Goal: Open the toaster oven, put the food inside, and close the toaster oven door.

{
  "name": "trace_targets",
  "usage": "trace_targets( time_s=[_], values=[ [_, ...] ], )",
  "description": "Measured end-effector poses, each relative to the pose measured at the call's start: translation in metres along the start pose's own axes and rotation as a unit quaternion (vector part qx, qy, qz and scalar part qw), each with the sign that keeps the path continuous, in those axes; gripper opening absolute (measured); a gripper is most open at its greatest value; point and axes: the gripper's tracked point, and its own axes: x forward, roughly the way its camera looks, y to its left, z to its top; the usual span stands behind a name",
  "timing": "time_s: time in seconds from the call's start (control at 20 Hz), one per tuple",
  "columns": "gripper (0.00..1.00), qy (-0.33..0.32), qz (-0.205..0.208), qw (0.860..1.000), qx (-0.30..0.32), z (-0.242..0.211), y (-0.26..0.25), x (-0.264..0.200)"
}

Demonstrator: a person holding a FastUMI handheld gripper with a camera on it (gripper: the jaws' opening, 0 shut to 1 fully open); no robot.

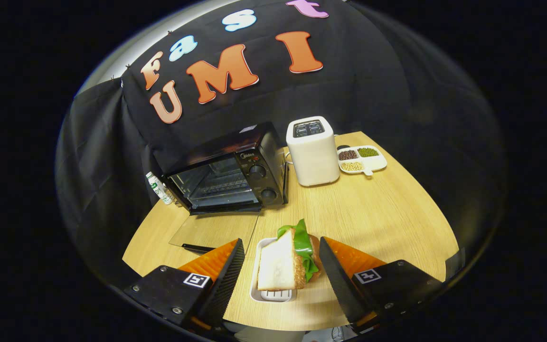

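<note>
Our gripper (281, 266) has its jaws wide around the sandwich (287, 261), oven (228, 168) open at eleven o'clock; soft, light, likely crushable, so we'd pinch its bread faces gently

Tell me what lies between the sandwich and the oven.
Gripper view: mostly bare table. The oven door lies open, flat toward the sandwich, which sits between the open gripper fingers.

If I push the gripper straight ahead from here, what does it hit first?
The sandwich on its white tray: it sits between the open fingers of the gripper, neither finger touching it. Further along that line would probably be bare table, right of the open toaster oven, though depth is unclear.
</note>
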Motion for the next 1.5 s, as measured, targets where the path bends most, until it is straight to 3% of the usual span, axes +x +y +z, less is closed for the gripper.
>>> trace_targets(
  time_s=[0.25, 0.35, 0.55, 0.7, 0.85, 1.0, 1.35, 1.5],
  values=[
    [0.93, 0.066, 0.038, 0.996, 0.036, -0.025, -0.006, 0.017],
    [0.87, 0.087, 0.036, 0.994, 0.055, -0.032, -0.015, 0.025],
    [0.71, 0.111, 0.053, 0.989, 0.087, -0.042, -0.012, 0.035],
    [0.49, 0.123, 0.068, 0.982, 0.13, -0.041, -0.011, 0.038],
    [0.39, 0.116, 0.082, 0.977, 0.157, -0.039, -0.009, 0.037],
    [0.28, 0.095, 0.074, 0.982, 0.148, -0.031, -0.008, 0.034],
    [0.25, 0.025, 0.073, 0.983, 0.165, 0.008, -0.007, 0.012],
    [0.22, -0.002, 0.092, 0.978, 0.189, 0.021, 0.001, 0.005]
  ],
)
